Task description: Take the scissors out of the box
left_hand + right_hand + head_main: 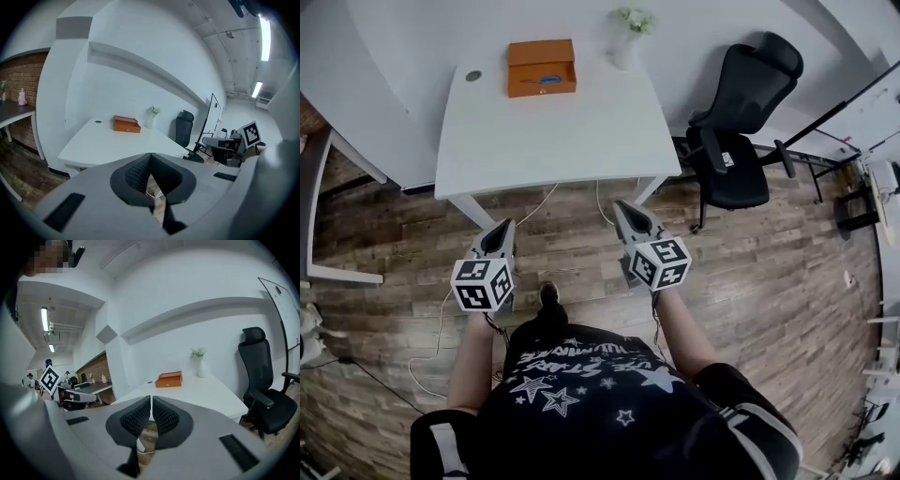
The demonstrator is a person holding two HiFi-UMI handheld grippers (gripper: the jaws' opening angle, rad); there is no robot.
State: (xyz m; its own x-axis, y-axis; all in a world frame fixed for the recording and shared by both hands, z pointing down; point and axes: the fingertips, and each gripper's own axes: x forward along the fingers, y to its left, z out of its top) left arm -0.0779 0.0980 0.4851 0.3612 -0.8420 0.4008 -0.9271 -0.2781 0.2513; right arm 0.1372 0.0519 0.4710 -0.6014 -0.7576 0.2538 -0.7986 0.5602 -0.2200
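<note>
An orange box (541,67) lies at the far end of a white table (553,141), its lid open and blue-handled scissors (547,81) showing inside. Both grippers hover over the wooden floor, short of the table's near edge. My left gripper (502,232) is shut and holds nothing; my right gripper (626,210) is shut and empty as well. The left gripper view has the box (126,124) far beyond the closed jaws of the left gripper (151,157). The right gripper view puts the box (169,379) well ahead of the right gripper (151,399).
A white vase with flowers (630,37) stands right of the box, and a small dark disc (473,75) lies left of it. A black office chair (741,122) sits right of the table. Another desk (314,187) is at the left. Cables (441,328) trail across the floor.
</note>
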